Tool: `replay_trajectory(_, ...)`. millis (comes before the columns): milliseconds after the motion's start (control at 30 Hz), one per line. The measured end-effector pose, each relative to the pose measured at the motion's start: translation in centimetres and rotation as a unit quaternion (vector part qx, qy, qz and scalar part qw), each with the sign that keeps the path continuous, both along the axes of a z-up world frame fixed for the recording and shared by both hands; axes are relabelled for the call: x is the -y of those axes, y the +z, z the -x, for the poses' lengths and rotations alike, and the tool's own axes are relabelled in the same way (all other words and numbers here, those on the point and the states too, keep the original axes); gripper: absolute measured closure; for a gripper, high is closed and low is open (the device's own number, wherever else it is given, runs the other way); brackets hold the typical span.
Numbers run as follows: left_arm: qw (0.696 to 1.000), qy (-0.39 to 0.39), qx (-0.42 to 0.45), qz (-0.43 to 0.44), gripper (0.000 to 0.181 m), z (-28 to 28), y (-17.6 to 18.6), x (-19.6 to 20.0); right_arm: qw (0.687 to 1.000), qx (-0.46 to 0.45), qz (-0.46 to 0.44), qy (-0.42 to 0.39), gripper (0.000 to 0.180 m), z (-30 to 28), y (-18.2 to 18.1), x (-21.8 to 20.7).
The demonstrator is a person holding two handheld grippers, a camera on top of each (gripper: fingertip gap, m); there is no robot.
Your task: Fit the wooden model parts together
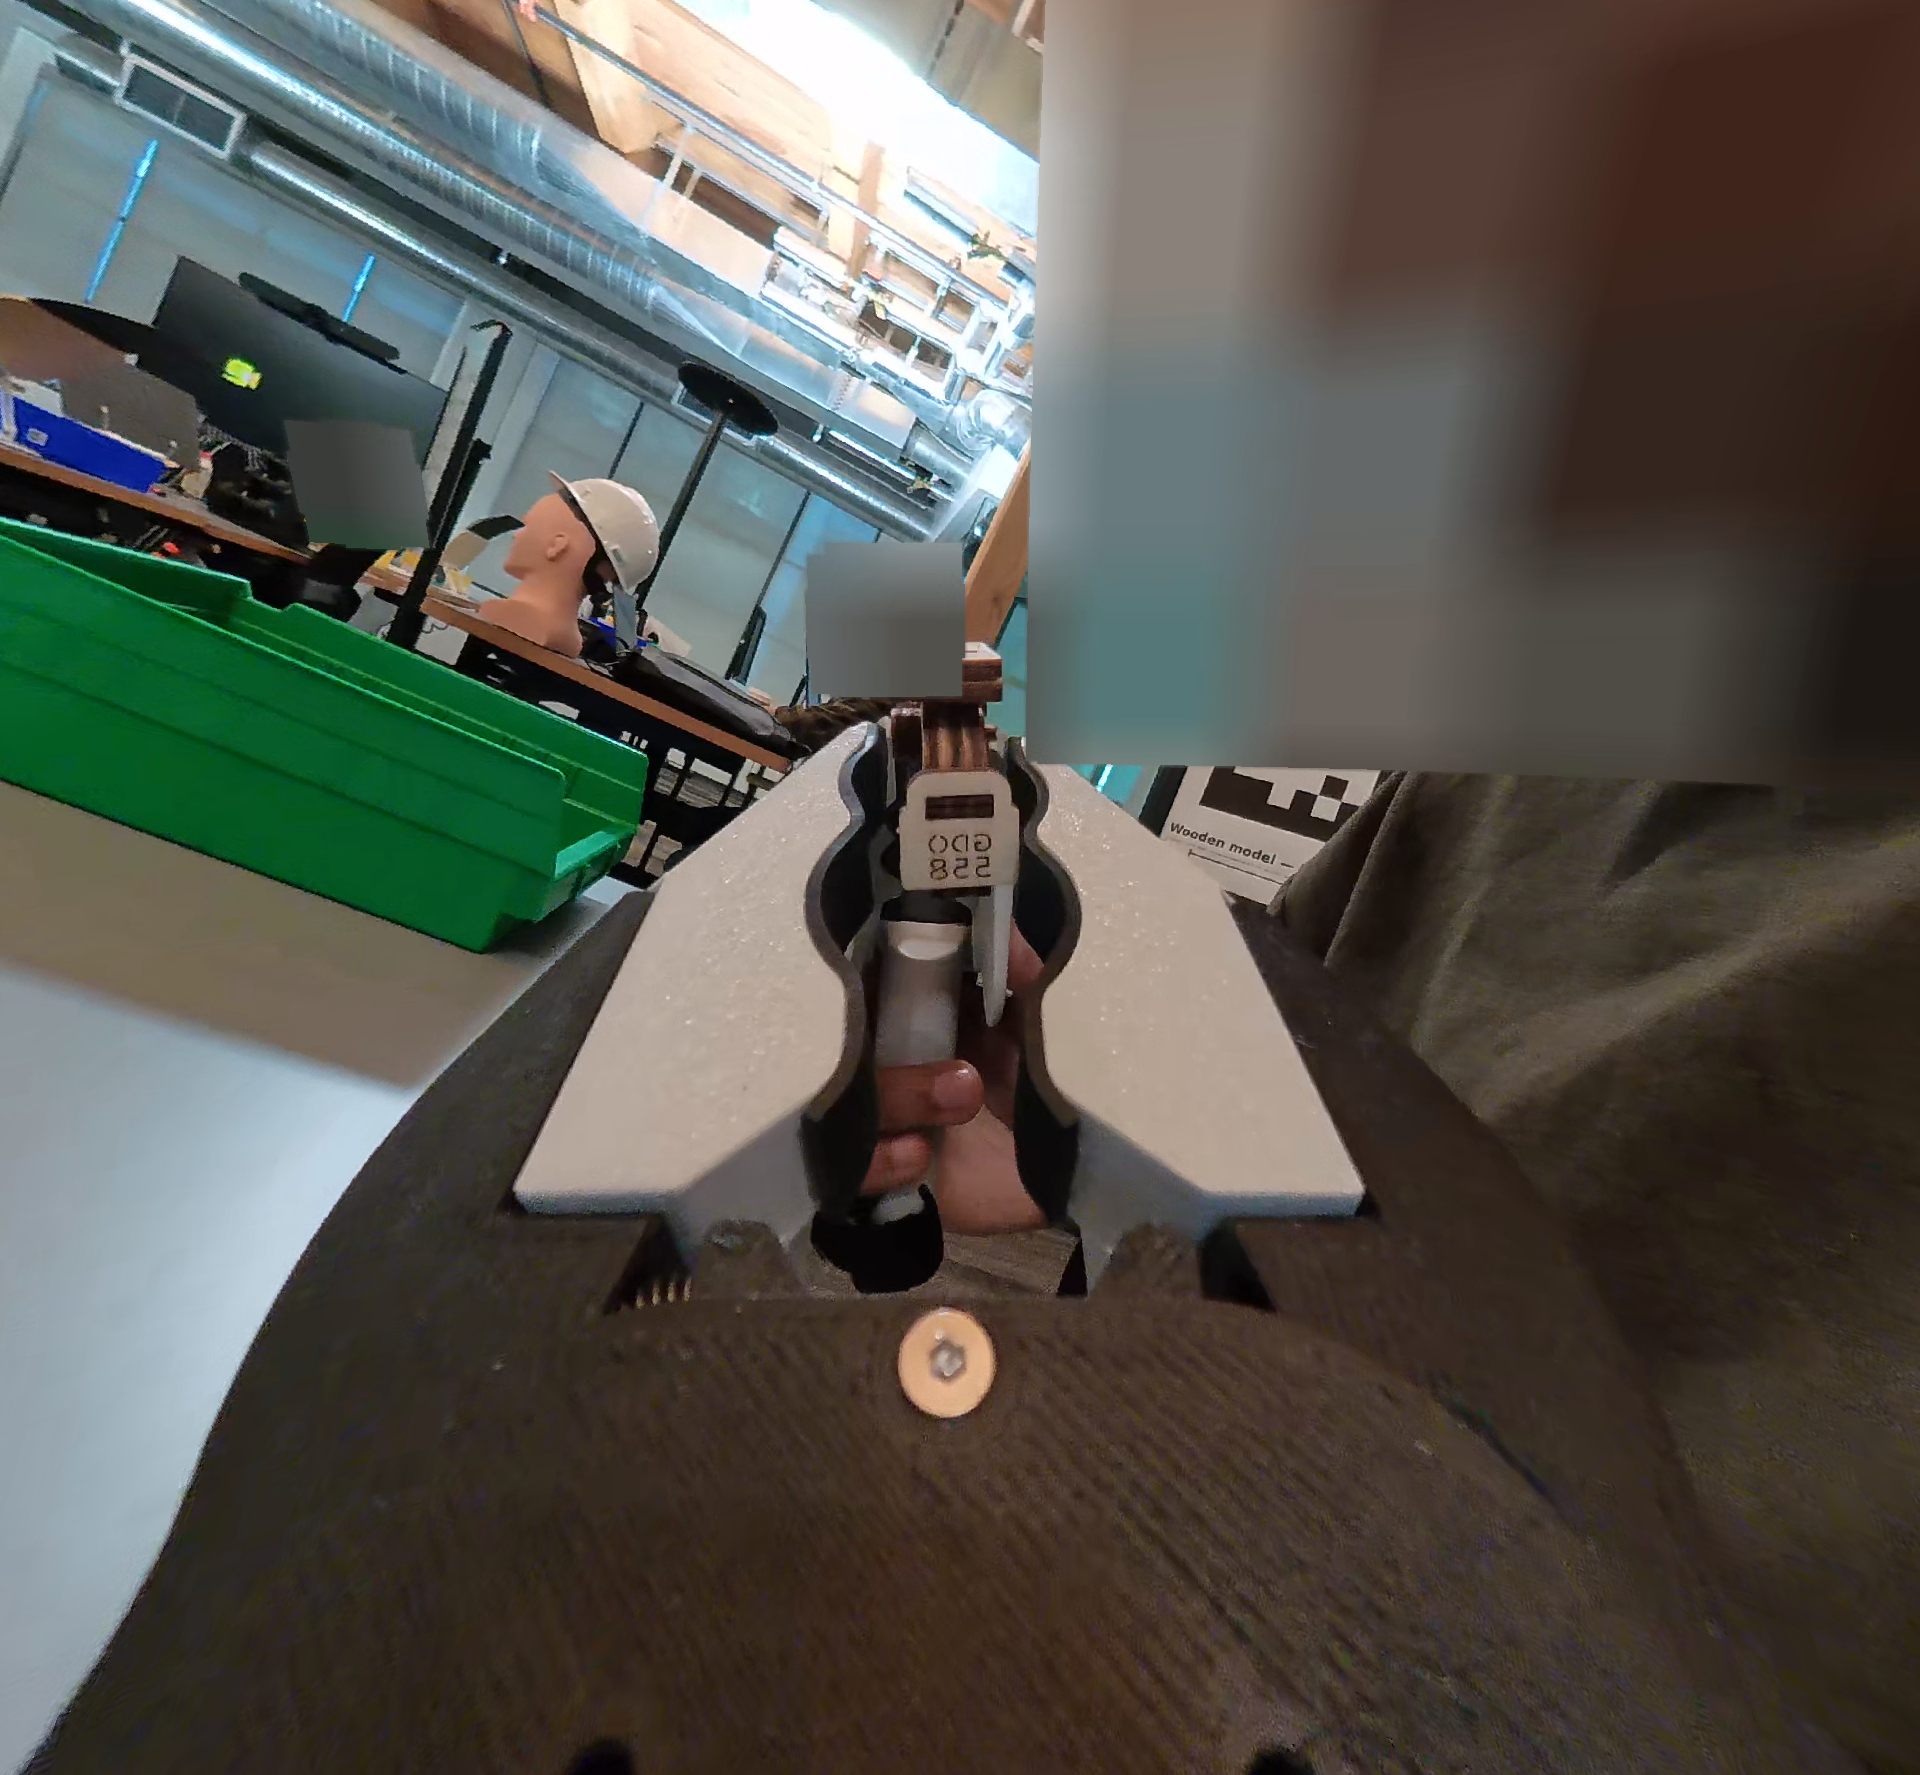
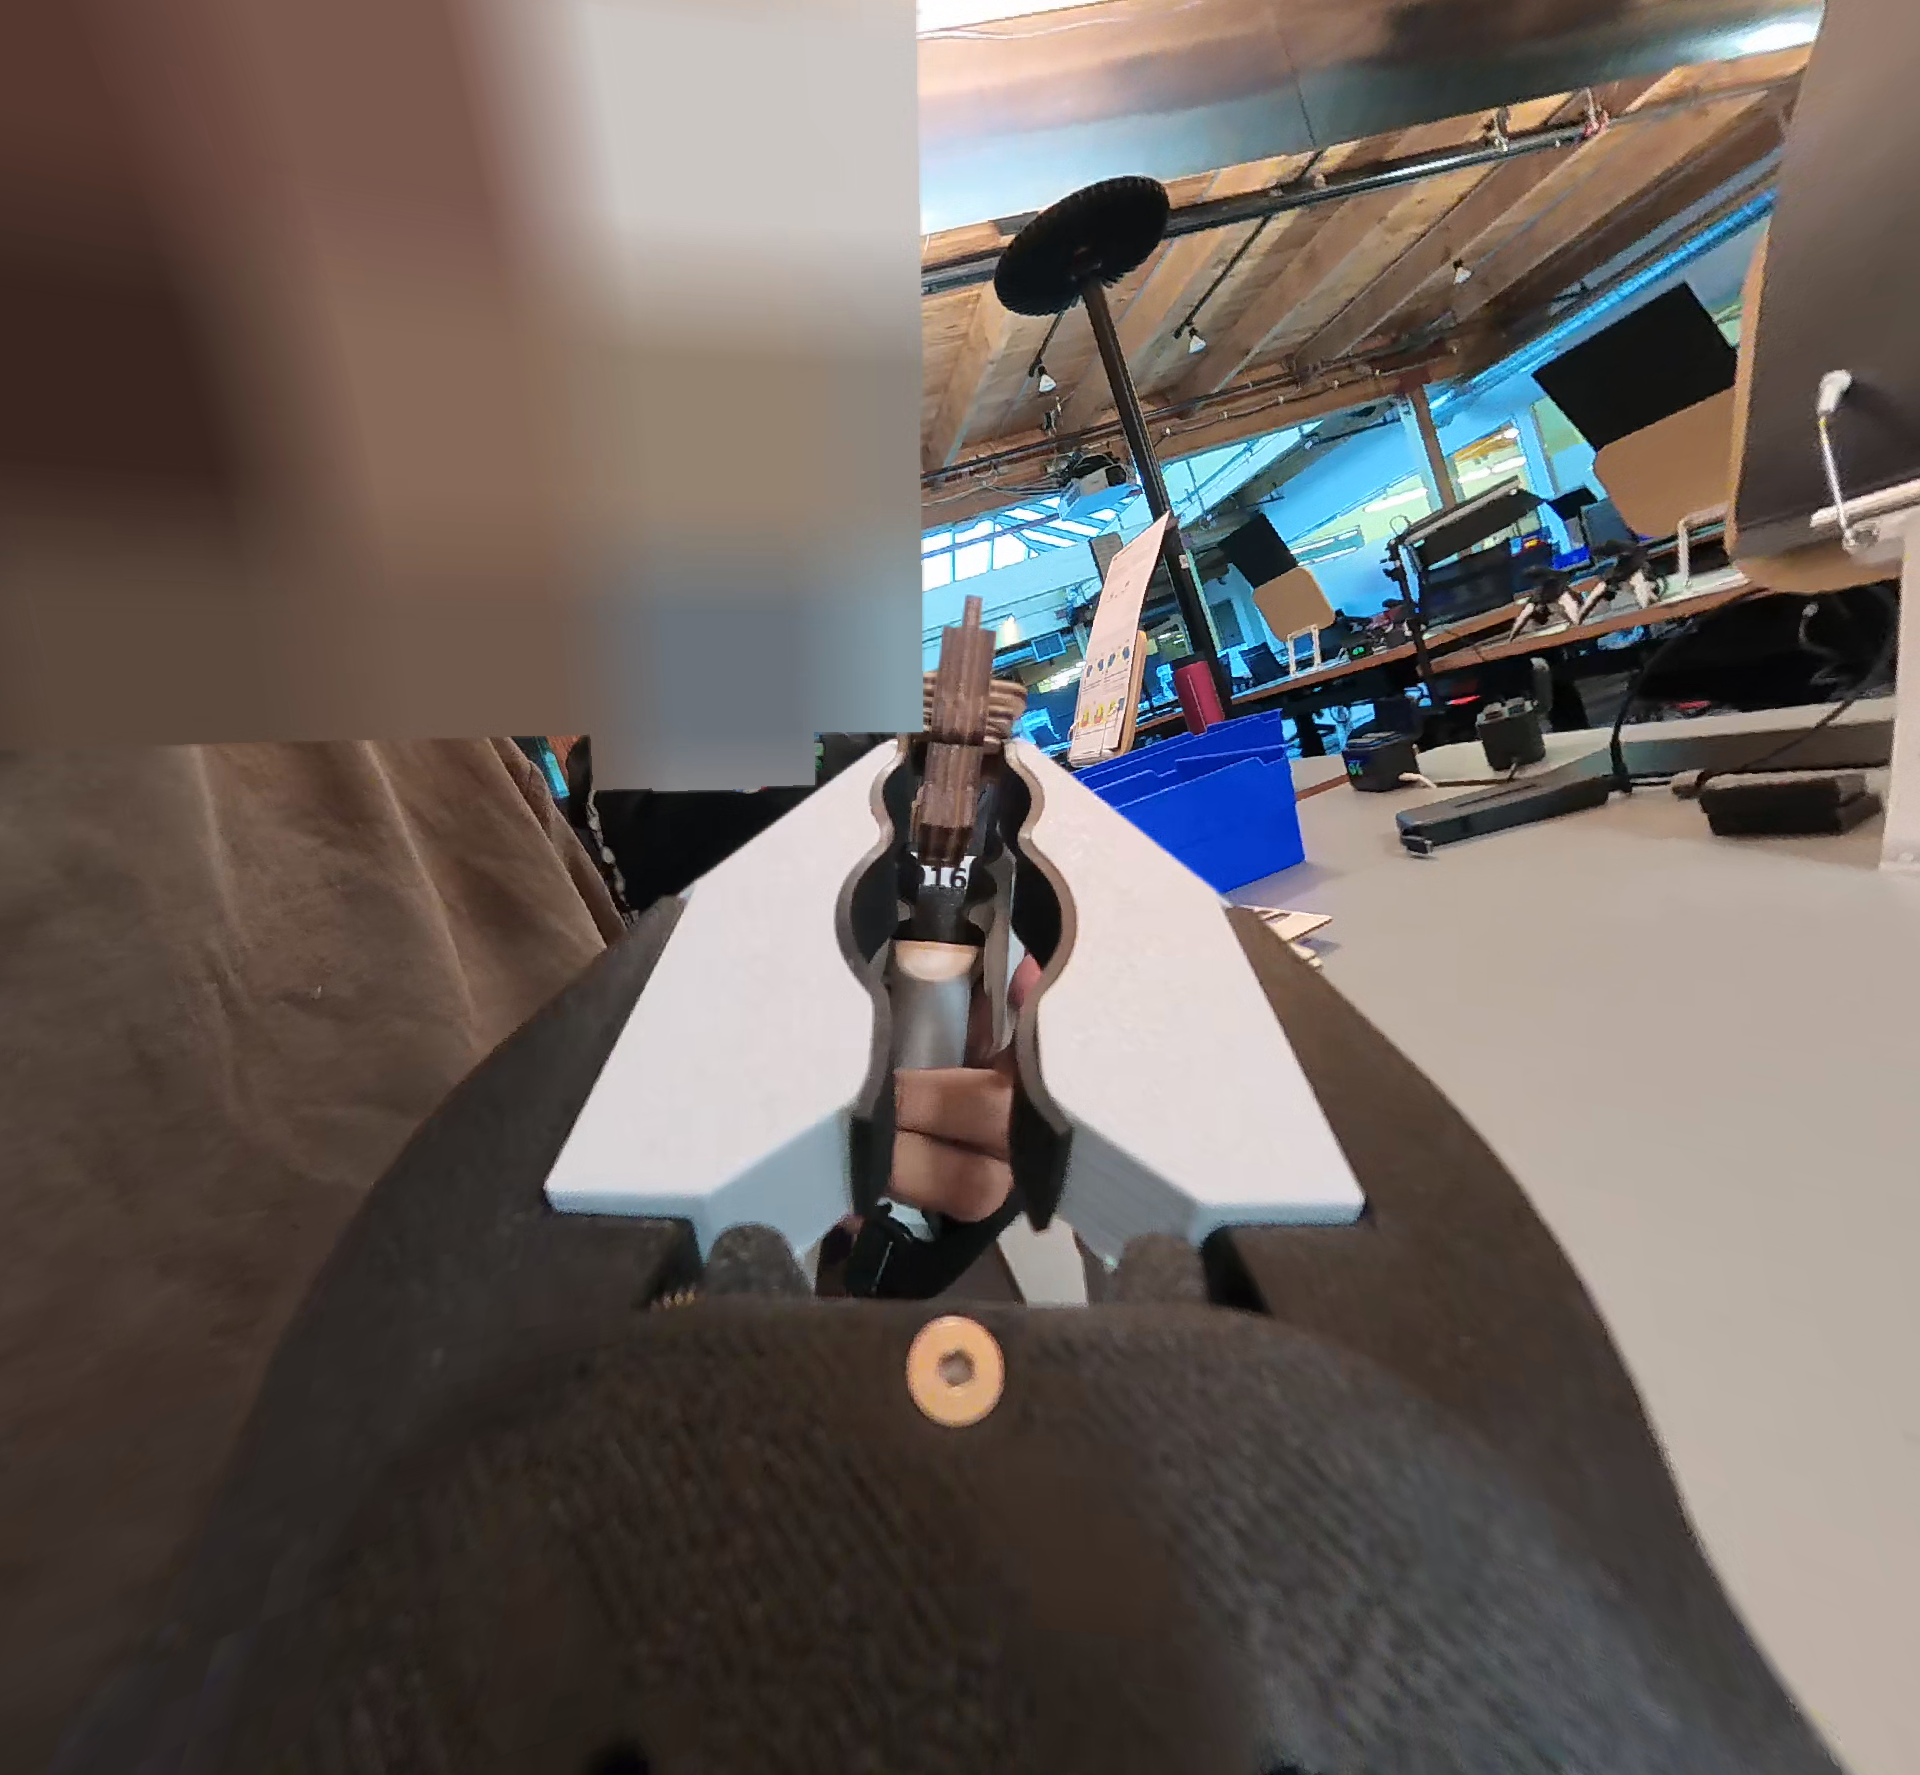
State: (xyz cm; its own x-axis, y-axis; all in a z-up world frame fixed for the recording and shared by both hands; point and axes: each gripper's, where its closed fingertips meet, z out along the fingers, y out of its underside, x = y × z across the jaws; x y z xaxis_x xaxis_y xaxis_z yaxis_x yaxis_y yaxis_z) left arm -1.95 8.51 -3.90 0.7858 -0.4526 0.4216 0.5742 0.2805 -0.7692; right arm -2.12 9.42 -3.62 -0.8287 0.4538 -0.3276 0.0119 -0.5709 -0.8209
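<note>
My left gripper (image 1: 943,751) points up and at the person, its grey fingers (image 1: 748,946) shut on a layered brown wooden model part (image 1: 940,738). Through the gap below I see the right gripper's white tagged body (image 1: 958,842) and a hand on its handle. In the right wrist view my right gripper (image 2: 961,761) is shut on a stacked wooden model part (image 2: 961,686) that sticks up past the tips. The left gripper's handle (image 2: 935,998) and a hand show behind it. The two grippers face each other, tip to tip, above the table.
A green bin (image 1: 312,738) stands on the grey table (image 1: 156,998) at my left. A blue bin (image 2: 1205,800) and black devices lie on the table (image 2: 1558,998) at my right. The person's brown shirt (image 1: 1558,1102) is close. A marker card (image 1: 1257,821) stands behind.
</note>
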Motion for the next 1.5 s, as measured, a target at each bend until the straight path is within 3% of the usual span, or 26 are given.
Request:
replay_trajectory(533, 1.000, 0.006, 0.016, 0.018, 0.166, 0.5, -0.6, -0.5, 0.999, 0.037, 0.005, 0.016, 0.173, 0.6, -0.9, 0.2)
replay_trajectory(633, 0.999, -0.002, 0.035, 0.023, 0.158, 0.8, -0.9, -0.6, 0.998, 0.047, 0.025, 0.014, 0.173, 0.8, -1.0, -0.3)
replay_trajectory(800, 0.999, 0.000, 0.017, 0.044, 0.161, 0.8, -1.5, -1.0, 0.996, 0.070, 0.057, 0.021, 0.173, 1.2, -1.2, -1.0)
replay_trajectory(1500, 0.998, 0.023, 0.010, 0.060, 0.164, 1.6, -2.0, -1.0, 0.995, 0.090, 0.029, 0.019, 0.167, 1.9, -2.1, -1.0)
